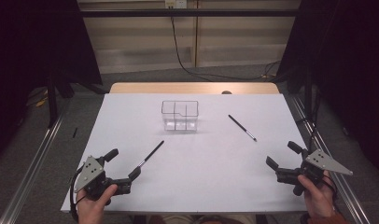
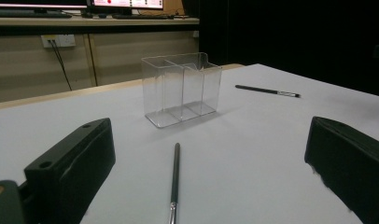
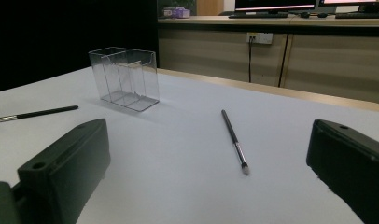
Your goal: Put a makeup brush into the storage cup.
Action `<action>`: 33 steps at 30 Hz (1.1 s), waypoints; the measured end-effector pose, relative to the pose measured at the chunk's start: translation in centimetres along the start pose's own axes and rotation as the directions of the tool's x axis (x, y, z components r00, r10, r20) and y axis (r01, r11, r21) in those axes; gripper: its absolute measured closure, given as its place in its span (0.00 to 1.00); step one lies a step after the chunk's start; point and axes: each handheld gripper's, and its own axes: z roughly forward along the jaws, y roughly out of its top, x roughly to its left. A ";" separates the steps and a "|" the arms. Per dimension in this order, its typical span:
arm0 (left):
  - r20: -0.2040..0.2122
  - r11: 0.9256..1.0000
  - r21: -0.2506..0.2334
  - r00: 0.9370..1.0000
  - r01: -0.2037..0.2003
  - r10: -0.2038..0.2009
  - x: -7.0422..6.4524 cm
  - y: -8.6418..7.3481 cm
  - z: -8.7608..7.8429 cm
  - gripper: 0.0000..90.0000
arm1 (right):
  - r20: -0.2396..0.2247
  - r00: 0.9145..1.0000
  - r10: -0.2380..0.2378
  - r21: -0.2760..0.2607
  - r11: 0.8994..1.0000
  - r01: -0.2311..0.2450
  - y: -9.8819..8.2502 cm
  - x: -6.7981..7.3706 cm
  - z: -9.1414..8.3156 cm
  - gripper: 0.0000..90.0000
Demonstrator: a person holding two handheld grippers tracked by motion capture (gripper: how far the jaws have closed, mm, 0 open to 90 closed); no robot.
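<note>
A clear, empty plastic organizer (image 1: 179, 115) with compartments stands upright at the table's middle back. One thin black brush (image 1: 150, 154) lies left of centre, its metal end toward my left gripper (image 1: 123, 163), which is open just short of it. From the left gripper view the brush (image 2: 175, 177) lies between the wide-apart jaws, the organizer (image 2: 182, 88) beyond. A second black brush (image 1: 242, 128) lies right of the organizer. My right gripper (image 1: 283, 155) is open, well short of that brush (image 3: 234, 140), with the organizer (image 3: 124, 78) at far left.
A white sheet (image 1: 201, 186) covers the table, with a wooden strip (image 1: 192, 88) bare along the far edge. Metal rails (image 1: 33, 158) run along both sides on the floor. A cable (image 1: 187, 65) hangs down the back wall.
</note>
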 end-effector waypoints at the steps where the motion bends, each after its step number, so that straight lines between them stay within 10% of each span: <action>1: 0.004 1.000 0.001 1.000 0.004 -0.004 0.0 0.0 0.0 0.02 | -0.002 1.000 0.000 0.001 1.000 0.000 0.0 0.0 0.0 0.00; 33: 0.073 0.998 0.067 0.997 -0.010 0.005 -0.3 1.9 2.3 0.03 | -0.020 1.000 -0.003 0.000 1.000 0.003 0.1 0.3 0.2 0.00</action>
